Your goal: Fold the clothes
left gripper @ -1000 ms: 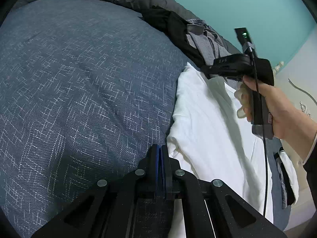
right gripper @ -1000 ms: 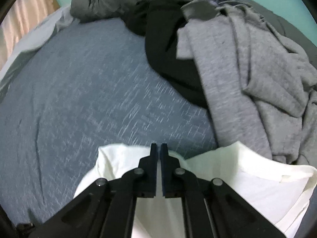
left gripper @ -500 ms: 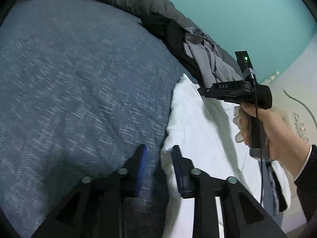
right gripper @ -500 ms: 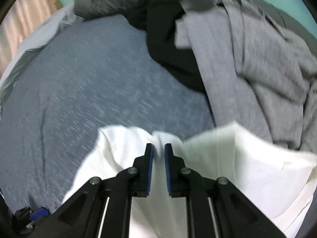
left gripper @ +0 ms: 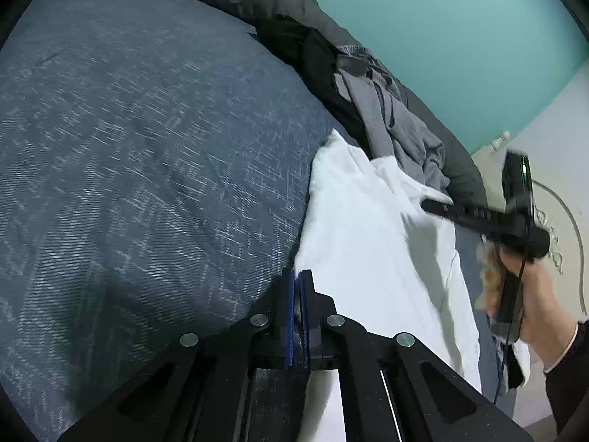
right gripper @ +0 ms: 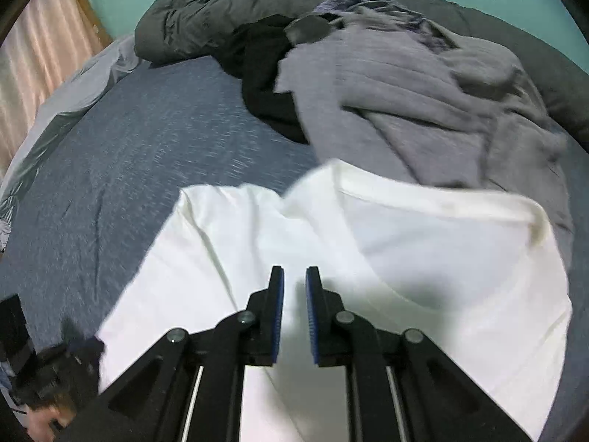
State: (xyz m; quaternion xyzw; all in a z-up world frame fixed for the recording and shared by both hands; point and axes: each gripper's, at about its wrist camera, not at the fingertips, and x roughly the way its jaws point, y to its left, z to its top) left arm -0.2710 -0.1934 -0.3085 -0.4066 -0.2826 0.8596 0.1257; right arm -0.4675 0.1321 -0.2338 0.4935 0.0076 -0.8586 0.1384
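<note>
Blue-grey bedspread (left gripper: 147, 147) carries my white T-shirt (right gripper: 405, 265) beside a heap of grey clothes (right gripper: 405, 92); my left gripper (left gripper: 299, 287) looks pinched shut on its side edge, my right gripper (right gripper: 294, 280) hovers parted above, likely readying a fold.

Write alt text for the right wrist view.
The right tongs, open, hover over a white T-shirt spread on a blue bedspread. Behind it lie a crumpled grey garment and a black garment.
</note>
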